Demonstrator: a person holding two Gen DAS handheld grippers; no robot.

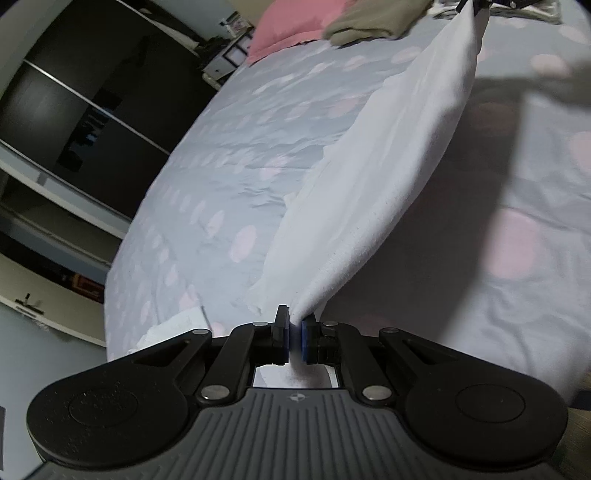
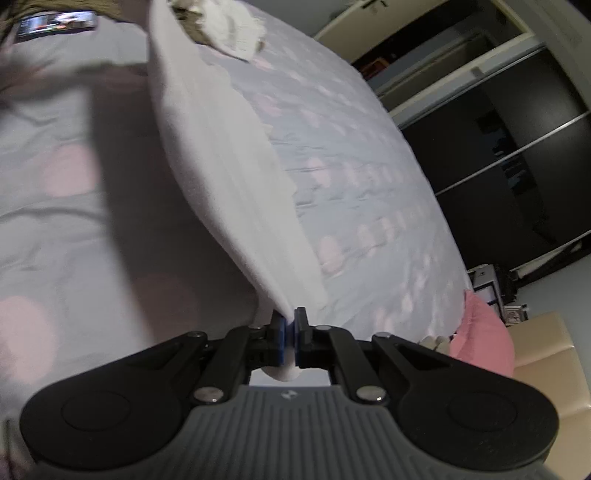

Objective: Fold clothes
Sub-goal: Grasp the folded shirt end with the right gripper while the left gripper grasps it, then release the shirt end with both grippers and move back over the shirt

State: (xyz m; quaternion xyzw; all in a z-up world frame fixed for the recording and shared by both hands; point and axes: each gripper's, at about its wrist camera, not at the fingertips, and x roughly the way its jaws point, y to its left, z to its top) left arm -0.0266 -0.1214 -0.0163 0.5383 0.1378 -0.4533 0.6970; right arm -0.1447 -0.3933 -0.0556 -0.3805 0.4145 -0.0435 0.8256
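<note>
Your left gripper (image 1: 294, 334) is pinched tight on one end of the white garment (image 1: 388, 177), with a little cloth bunched out behind the blue pads (image 1: 305, 339). Your right gripper (image 2: 290, 338) is likewise clamped on the other end of the white garment (image 2: 221, 166), a small wad of it showing behind the pads.

The cloth is stretched into a long band between the two tools. From your left gripper its long axis runs straight ahead and up to the right, narrowing to a point where the right gripper (image 1: 476, 5) holds it at the far end. From your right gripper it runs ahead and up to the left.

The band hangs lifted above the bed cover (image 1: 240, 155), pale with pink dots, and throws a shadow on the cover to the right of your left tool. A pink pillow (image 1: 291, 26) and an olive folded garment (image 1: 373, 22) lie far ahead of your left gripper, beside the cloth's far end.
</note>
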